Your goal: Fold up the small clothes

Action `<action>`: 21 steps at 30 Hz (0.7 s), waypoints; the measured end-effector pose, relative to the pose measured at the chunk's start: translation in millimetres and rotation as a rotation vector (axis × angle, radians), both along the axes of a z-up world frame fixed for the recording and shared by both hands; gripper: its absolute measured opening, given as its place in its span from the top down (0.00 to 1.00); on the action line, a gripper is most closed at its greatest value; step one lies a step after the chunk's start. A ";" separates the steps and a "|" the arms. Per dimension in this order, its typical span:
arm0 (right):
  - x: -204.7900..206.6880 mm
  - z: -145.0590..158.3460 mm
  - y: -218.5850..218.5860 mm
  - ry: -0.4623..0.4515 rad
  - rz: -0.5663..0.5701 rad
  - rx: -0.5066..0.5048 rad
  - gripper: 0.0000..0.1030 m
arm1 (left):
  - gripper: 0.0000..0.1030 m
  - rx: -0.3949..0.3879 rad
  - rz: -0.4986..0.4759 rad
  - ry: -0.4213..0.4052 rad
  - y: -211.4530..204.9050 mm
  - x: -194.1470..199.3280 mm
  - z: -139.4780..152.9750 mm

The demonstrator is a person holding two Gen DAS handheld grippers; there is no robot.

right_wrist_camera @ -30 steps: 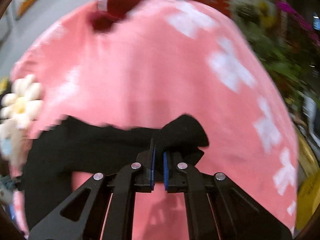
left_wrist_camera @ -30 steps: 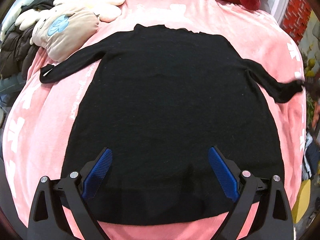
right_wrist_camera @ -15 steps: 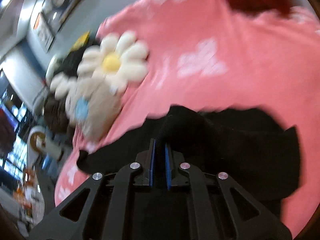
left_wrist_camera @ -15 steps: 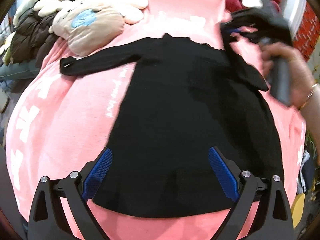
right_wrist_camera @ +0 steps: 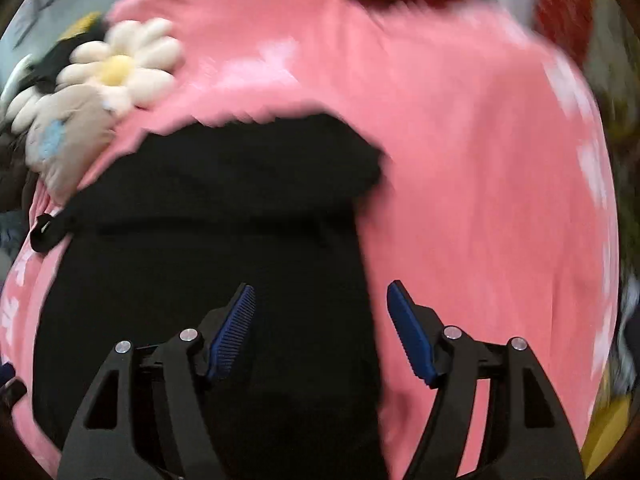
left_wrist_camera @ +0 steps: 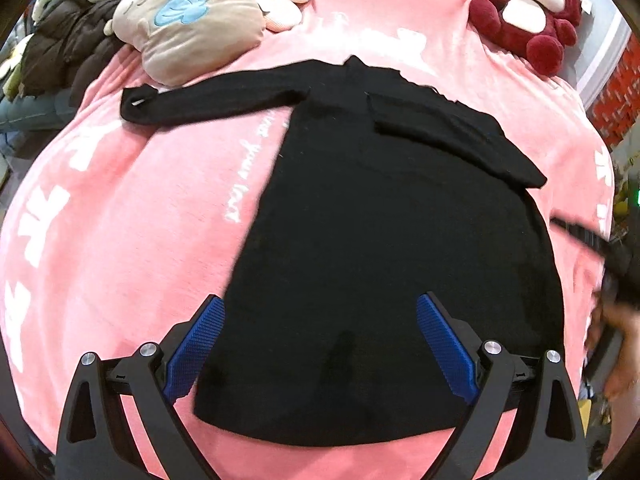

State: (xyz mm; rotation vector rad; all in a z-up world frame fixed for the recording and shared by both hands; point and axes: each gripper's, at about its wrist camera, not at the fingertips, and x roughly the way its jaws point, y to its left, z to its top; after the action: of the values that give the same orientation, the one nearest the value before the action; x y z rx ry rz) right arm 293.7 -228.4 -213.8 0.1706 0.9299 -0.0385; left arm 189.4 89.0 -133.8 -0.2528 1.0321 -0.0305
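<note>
Left wrist: black sweater (left_wrist_camera: 380, 240) flat, neck pointing away, hem near; both tools spread, empty.

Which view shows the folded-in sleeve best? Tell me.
The left wrist view: the folded sleeve lies sharp and whole across the black garment. The right wrist view shows it blurred, as a dark band.

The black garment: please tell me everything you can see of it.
The black garment is a small long-sleeved top or dress of plain, knit-looking fabric. It lies flat on the pink blanket, hem nearest the left camera. One sleeve stretches out toward the beige plush; the other sleeve is folded across the chest. Neither open gripper holds it.
</note>
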 end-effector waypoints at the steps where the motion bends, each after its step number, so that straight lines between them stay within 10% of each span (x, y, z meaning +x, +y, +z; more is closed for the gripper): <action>1: -5.2 -8.6 -8.8 0.028 0.002 0.031 0.41 | 0.08 0.001 -0.009 0.002 -5.3 -0.9 0.2; 5: -26.0 -32.4 -22.5 0.082 -0.013 0.011 0.56 | 0.08 0.012 -0.023 -0.004 -19.7 -0.4 5.5; 21: -53.6 11.6 19.8 -0.078 0.026 0.019 0.42 | 0.09 -0.082 -0.041 0.061 -70.5 208.3 -7.1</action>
State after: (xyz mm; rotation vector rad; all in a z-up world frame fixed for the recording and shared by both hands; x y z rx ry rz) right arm 240.1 -208.6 -202.1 0.1759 0.8549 0.0014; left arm 397.7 18.5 -140.9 -0.3087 1.0976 -0.1035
